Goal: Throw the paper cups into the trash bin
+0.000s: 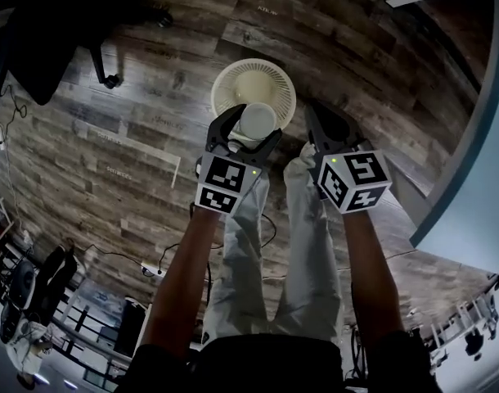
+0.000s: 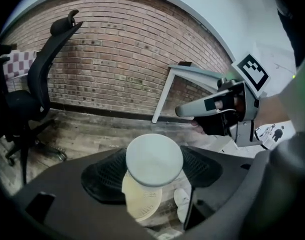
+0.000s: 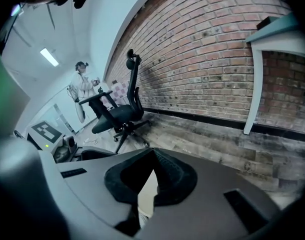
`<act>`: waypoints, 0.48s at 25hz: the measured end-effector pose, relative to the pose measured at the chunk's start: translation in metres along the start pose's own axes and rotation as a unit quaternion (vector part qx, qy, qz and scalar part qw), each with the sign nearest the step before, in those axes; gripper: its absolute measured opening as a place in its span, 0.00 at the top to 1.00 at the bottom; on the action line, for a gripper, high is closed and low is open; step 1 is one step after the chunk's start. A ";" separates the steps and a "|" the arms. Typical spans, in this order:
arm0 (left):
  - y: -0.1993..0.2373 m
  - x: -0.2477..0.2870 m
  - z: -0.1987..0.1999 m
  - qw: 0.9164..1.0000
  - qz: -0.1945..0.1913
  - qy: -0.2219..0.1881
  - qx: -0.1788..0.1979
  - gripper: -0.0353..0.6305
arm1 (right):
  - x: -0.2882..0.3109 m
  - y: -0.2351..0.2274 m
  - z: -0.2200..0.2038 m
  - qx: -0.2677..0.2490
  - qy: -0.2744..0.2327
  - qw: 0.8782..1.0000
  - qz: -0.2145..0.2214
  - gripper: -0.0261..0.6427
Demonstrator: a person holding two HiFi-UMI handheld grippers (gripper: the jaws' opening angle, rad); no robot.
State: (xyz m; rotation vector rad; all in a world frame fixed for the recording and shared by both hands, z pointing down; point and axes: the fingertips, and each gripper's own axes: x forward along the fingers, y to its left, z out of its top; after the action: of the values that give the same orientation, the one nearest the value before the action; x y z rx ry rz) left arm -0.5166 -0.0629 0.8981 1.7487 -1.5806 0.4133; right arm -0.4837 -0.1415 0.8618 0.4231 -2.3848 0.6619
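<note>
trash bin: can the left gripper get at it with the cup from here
Probably yes: the left gripper holds the paper cup seemingly right above the open trash bin, with nothing visible between them.

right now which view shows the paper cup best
The left gripper view: the paper cup sits large, round end toward the camera, between the jaws. The head view shows it smaller, over the trash bin. The right gripper view doesn't show it.
</note>
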 end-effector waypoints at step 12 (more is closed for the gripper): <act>0.038 0.066 -0.076 0.999 0.020 0.027 0.013 0.42 | 0.044 -0.013 -0.085 0.012 0.044 0.999 -0.003 0.95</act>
State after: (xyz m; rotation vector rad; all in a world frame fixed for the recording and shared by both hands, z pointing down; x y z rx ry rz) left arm -0.5226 -0.0570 1.0051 1.7118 -1.5808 0.4988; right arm -0.4706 -0.1111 0.9529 0.4027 -2.2950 0.6927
